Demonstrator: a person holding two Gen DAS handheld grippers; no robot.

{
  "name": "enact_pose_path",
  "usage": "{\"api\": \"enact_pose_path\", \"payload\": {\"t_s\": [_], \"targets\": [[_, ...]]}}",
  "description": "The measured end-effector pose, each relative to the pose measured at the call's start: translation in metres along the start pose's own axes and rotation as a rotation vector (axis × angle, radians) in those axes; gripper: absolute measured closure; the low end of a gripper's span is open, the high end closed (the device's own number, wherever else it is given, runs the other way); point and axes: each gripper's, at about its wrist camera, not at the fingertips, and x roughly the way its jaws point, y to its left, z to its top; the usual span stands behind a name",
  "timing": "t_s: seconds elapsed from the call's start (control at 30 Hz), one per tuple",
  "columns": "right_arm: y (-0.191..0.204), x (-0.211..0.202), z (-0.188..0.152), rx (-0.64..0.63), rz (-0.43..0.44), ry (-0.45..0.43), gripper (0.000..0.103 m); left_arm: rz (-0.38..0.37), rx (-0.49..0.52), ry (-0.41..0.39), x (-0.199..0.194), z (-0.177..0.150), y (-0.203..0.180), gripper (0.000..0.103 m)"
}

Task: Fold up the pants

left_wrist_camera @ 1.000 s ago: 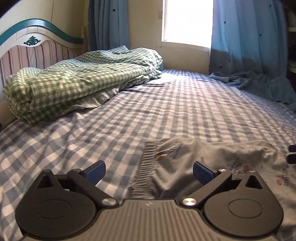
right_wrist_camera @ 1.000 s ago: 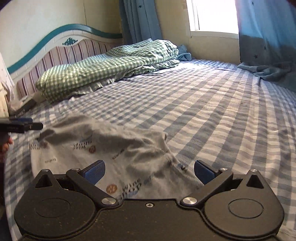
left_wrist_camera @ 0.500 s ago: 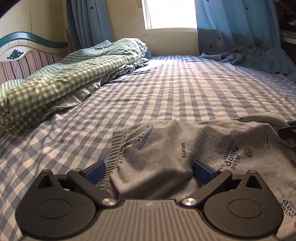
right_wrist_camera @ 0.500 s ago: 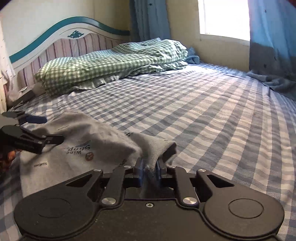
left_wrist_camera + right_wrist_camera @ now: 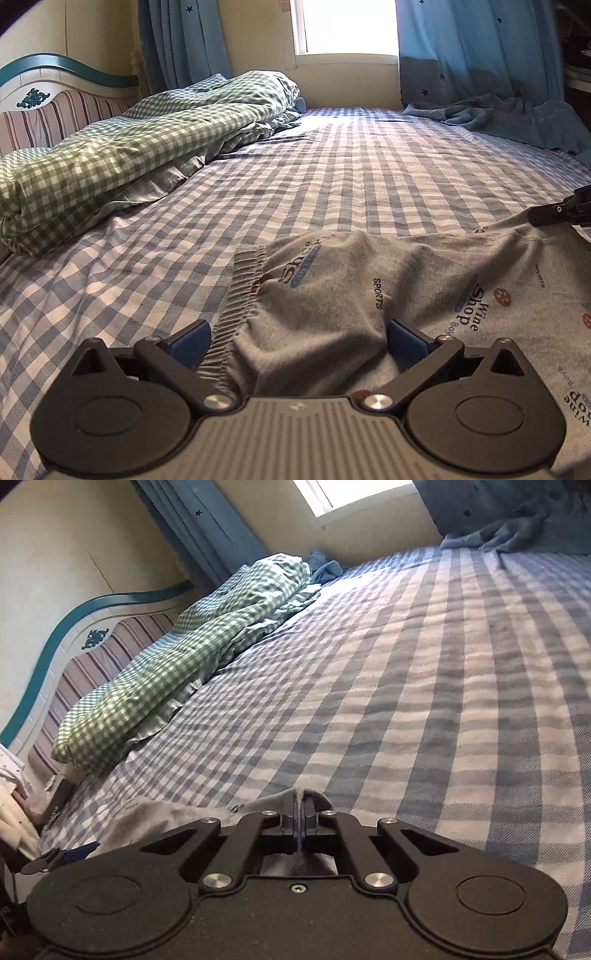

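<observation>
Grey printed pants [image 5: 369,280] lie on the blue checked bed [image 5: 332,173], with their ribbed waistband at the left. My left gripper [image 5: 299,336] is open, its blue pads on either side of a bunched part of the waist end. My right gripper [image 5: 299,812] is shut on a grey edge of the pants [image 5: 162,812] and holds it lifted off the bed. The right gripper's tip also shows at the right edge of the left wrist view [image 5: 557,212]. The left gripper shows at the lower left of the right wrist view [image 5: 62,856].
A rolled green checked quilt [image 5: 122,155] lies along the striped headboard [image 5: 55,114]. Blue curtains [image 5: 480,55] hang by the window, and their ends lie heaped on the far right of the bed. White cloth [image 5: 14,805] sits at the bed's left edge.
My right gripper closed on the pants' edge, then lifted and tilted with it. My left gripper moved in over the waist end and stays open.
</observation>
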Motion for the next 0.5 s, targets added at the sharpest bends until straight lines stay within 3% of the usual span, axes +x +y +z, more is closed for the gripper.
{"api": "enact_pose_path", "payload": {"t_s": [0.17,0.27,0.37,0.4,0.5], "targets": [[0.008,0.010,-0.001,-0.080,-0.069,0.019,0.103,-0.014,-0.052,-0.006,-0.003,0.003,0.018,0.000],[0.012,0.011,-0.001,-0.137,-0.115,0.021,0.097,0.010,-0.039,-0.018,-0.004,0.005,0.024,0.000],[0.015,0.003,0.001,-0.156,-0.171,-0.001,0.079,0.010,-0.044,-0.051,-0.014,0.008,0.032,0.000],[0.017,-0.001,0.001,-0.165,-0.187,-0.009,0.064,0.008,-0.052,-0.065,-0.019,0.008,0.036,0.000],[0.026,-0.022,-0.003,-0.190,-0.191,-0.048,0.035,-0.011,-0.115,-0.064,-0.031,0.005,0.055,0.000]]}}
